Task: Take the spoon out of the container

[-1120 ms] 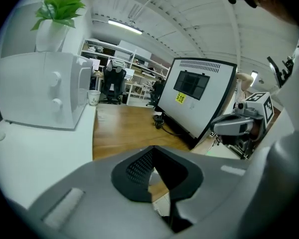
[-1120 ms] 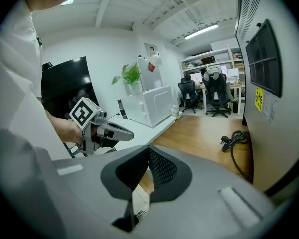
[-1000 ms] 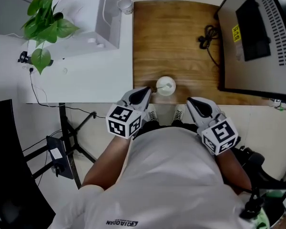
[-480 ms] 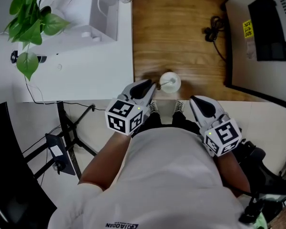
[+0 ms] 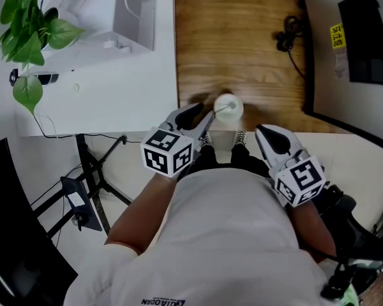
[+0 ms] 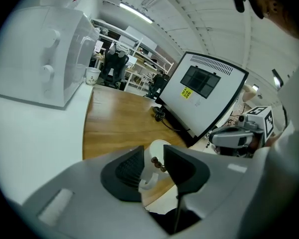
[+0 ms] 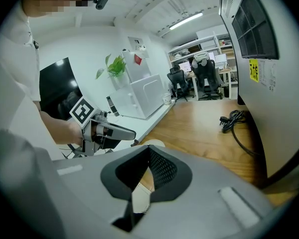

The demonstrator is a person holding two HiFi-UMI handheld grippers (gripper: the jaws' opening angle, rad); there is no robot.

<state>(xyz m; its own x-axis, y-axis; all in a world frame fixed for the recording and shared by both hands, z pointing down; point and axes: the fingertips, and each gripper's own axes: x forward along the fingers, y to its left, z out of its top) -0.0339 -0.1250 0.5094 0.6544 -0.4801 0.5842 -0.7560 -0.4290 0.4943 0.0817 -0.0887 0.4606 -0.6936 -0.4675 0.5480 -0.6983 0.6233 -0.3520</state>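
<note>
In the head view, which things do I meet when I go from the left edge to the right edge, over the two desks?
green plant → white appliance → white container → black cable → yellow sticker

Looks like an open office or lab space: swivel chairs (image 7: 208,76) and stocked shelves (image 6: 139,68) at the back, strip lights (image 6: 136,13) overhead, a big standing screen (image 6: 204,98) beside the wooden worktop (image 5: 242,50), a potted plant (image 5: 25,27).
</note>
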